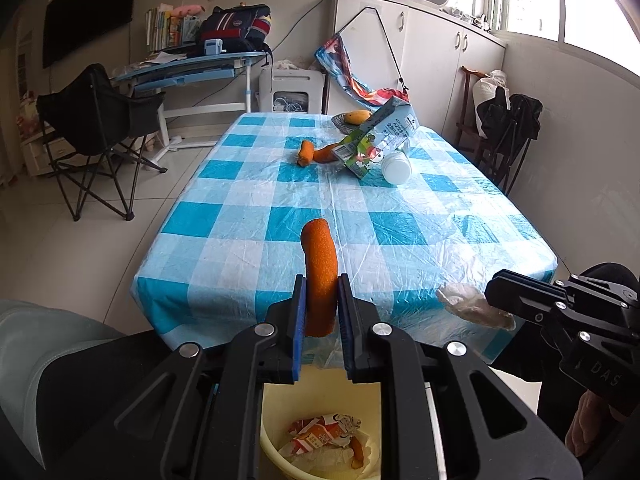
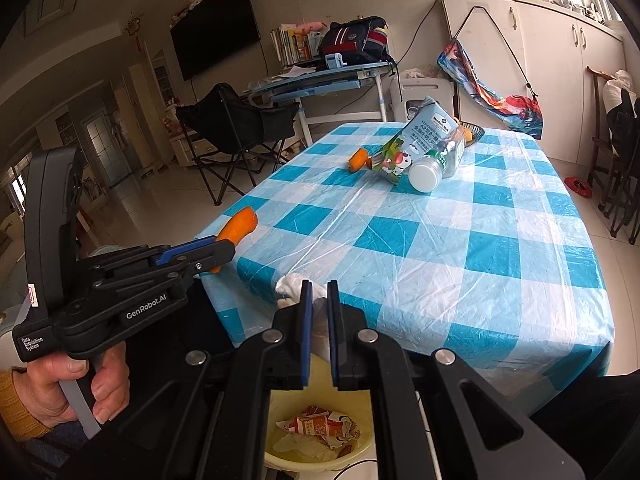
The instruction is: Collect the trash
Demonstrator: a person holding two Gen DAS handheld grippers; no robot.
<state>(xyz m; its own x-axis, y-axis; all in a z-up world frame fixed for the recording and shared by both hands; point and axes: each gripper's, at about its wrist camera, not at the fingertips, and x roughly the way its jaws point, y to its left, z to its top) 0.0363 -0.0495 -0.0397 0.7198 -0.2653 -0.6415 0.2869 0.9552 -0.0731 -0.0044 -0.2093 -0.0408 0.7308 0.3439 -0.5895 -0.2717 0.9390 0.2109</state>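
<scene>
Nearest us, the left gripper (image 1: 321,300) was clamped almost closed on a strip of orange peel (image 1: 319,268), and below it sat the yellow bin (image 1: 272,452), just off the table's near edge. The bin already held a torn orange wrapper (image 1: 322,432), some white paper and a bit of peel, so we judged part of the job done. The right gripper (image 2: 319,300) was also nearly closed, pinching a crumpled white tissue (image 2: 292,286) at the table's (image 2: 520,280) near edge. Both held pieces were over or close above the bin but not dropped yet; we judged release as the next step. Left on the table, toward the far edge: another orange peel (image 1: 310,153), a tilted milk carton (image 1: 380,130), a small green-printed carton (image 1: 360,156) beneath it, and a clear bottle (image 2: 440,160) on its side with a white cap. A dish with a mango (image 1: 357,117) sat at the far right corner; we couldn't say whether that counted as trash. A hand (image 2: 68,384) gripped the left tool's handle.
</scene>
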